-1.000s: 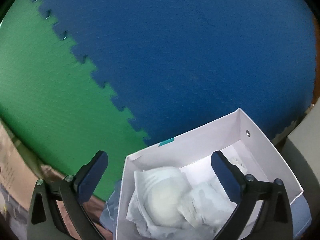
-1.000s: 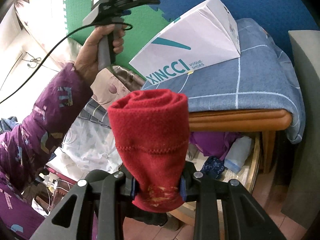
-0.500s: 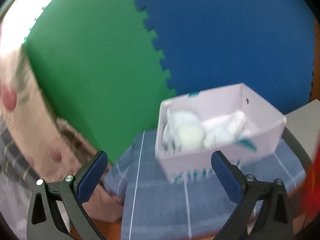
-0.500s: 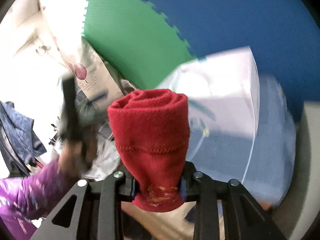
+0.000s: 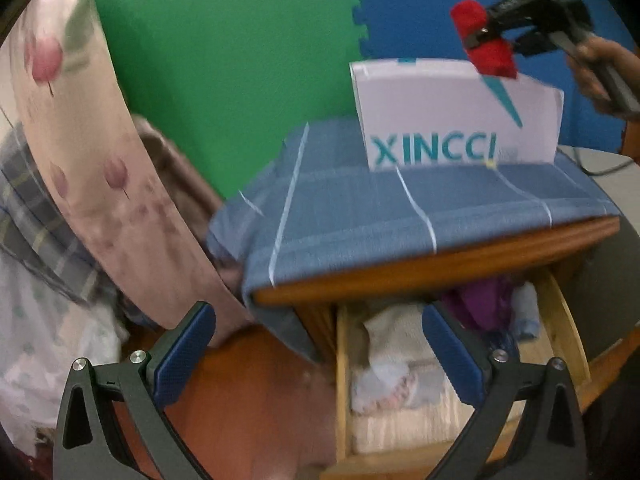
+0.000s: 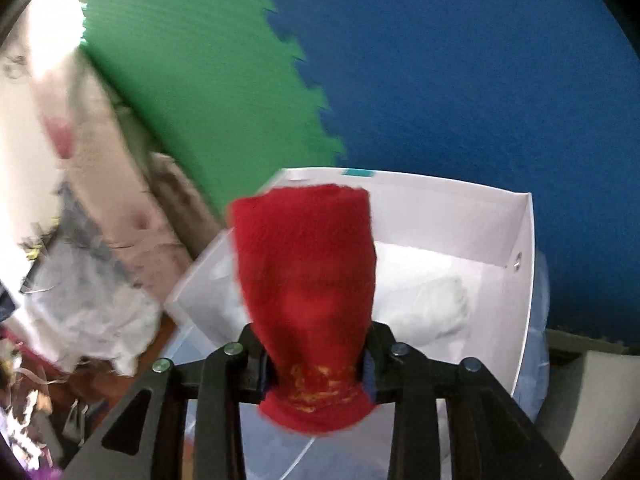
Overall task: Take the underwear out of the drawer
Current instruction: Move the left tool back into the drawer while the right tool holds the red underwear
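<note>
Taking the white box (image 5: pixel 456 120) lettered XINCCI as the landmark: far to its left hangs a pale floral cloth (image 5: pixel 100 168), and behind it the wall is covered with a green mat (image 5: pixel 224 72) and a blue mat (image 5: pixel 420 4) joined by a toothed seam. The left hand-held gripper (image 5: pixel 320 352) hovers below and left of the box, its blue-padded jaws spread wide with nothing between them. The box stands on a blue checked cloth (image 5: pixel 400 216) that covers the wooden table (image 5: pixel 420 272). Under the box, the table's drawer (image 5: pixel 560 320) is pulled out, holding pale, purple and light-blue folded garments (too blurred to name one by one). Above the box's right end, the right hand-held gripper (image 5: pixel 486 42) holds the rolled red underwear (image 6: pixel 308 280) by its lower end. Its jaws are opening, yet the pads press the roll in the right wrist view. There the roll hangs over the open box, which holds white bundles (image 6: pixel 432 308).
</note>
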Motion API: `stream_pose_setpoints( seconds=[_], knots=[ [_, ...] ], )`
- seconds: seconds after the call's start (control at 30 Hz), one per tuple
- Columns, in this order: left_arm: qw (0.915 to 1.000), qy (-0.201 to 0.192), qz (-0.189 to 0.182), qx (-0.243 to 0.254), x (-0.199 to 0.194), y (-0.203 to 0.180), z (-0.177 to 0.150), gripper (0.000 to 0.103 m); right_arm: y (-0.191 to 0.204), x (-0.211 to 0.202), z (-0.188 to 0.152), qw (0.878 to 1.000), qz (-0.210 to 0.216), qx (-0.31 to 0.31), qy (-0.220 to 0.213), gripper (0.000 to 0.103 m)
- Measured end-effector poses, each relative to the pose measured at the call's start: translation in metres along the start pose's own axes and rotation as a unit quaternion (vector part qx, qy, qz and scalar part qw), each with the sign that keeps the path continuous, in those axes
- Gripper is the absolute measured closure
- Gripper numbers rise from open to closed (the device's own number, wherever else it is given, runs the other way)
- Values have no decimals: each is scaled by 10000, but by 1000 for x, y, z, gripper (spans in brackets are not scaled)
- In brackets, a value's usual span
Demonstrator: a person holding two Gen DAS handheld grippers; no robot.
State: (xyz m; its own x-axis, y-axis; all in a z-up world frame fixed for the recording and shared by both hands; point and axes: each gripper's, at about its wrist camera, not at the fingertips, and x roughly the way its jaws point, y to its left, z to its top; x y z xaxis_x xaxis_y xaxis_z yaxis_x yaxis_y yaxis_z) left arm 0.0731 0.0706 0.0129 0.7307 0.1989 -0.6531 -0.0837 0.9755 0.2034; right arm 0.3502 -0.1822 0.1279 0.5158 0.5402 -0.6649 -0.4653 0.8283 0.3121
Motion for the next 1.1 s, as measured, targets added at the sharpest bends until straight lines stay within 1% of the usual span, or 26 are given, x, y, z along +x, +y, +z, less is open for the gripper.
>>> stream_pose_setpoints(
  seconds=[0.03, 0.1, 0.17, 0.23, 0.27, 0.33, 0.4, 0.47, 0.53, 0.6, 0.63, 0.73, 0.8, 0.87, 0.93, 1.0, 1.03, 1.1],
  knots=[
    [10000, 38, -66, -29, 4, 2, -2, 0, -2, 13, 6, 9997, -240, -7, 83, 66],
    [9995, 178, -251, -62, 11, 3, -5, 0, -8, 30, 11, 9989, -430, 42, 195, 61],
    [9990, 252, -370, -95, 16, 5, -8, 0, -14, 42, 14, 9979, -582, 156, 236, 61],
    [9984, 303, -475, -75, 18, 4, -9, 0, -15, 39, 13, 9974, -699, 187, 57, 60],
    [9980, 337, -526, -68, 20, 3, -10, 0, -15, 30, 10, 9971, -709, 210, -173, 60],
    [9970, 427, -646, -60, 22, 1, -12, 0, -18, 6, 4, 9956, -567, 281, -686, 60],
    [9960, 479, -751, -59, 24, -1, -14, 0, -15, -31, -10, 9911, -363, 198, -1265, 58],
    [9947, 486, -901, 4, 23, -6, -16, 0, -11, -65, -26, 9868, -138, 106, -1612, 57],
    [9936, 464, -1016, 160, 21, -16, -16, 0, -8, -95, -47, 9824, 244, 73, -1853, 57],
    [9919, 469, -1116, 394, 21, -27, -18, 0, -5, -124, -78, 9775, 694, 45, -1993, 56],
    [9909, 491, -1153, 485, 22, -31, -19, 0, -1, -138, -102, 9751, 892, 21, -2033, 56],
    [9858, 589, -1284, 905, 23, -49, -25, 0, 10, -153, -163, 9748, 1161, -19, -1906, 51],
    [9817, 716, -1402, 1071, 27, -57, -28, 0, 14, -152, -207, 9795, 1129, 6, -1670, 46],
    [9755, 1048, -1559, 1149, 40, -65, -31, 0, 19, -138, -241, 9848, 1106, 104, -1332, 46],
    [9698, 1409, -1619, 1155, 55, -72, -34, 0, 10, -126, -269, 9838, 1305, 427, -1156, 46],
    [9625, 1803, -1730, 1061, 74, -80, -36, 1, -2, -114, -278, 9826, 1399, 696, -1001, 46],
    [9599, 1930, -1764, 1014, 80, -83, -36, 1, -6, -112, -281, 9815, 1446, 807, -962, 46],
    [9575, 2149, -1692, 921, 94, -90, -37, 1, -14, -109, -284, 9773, 1590, 982, -997, 46]
  ],
)
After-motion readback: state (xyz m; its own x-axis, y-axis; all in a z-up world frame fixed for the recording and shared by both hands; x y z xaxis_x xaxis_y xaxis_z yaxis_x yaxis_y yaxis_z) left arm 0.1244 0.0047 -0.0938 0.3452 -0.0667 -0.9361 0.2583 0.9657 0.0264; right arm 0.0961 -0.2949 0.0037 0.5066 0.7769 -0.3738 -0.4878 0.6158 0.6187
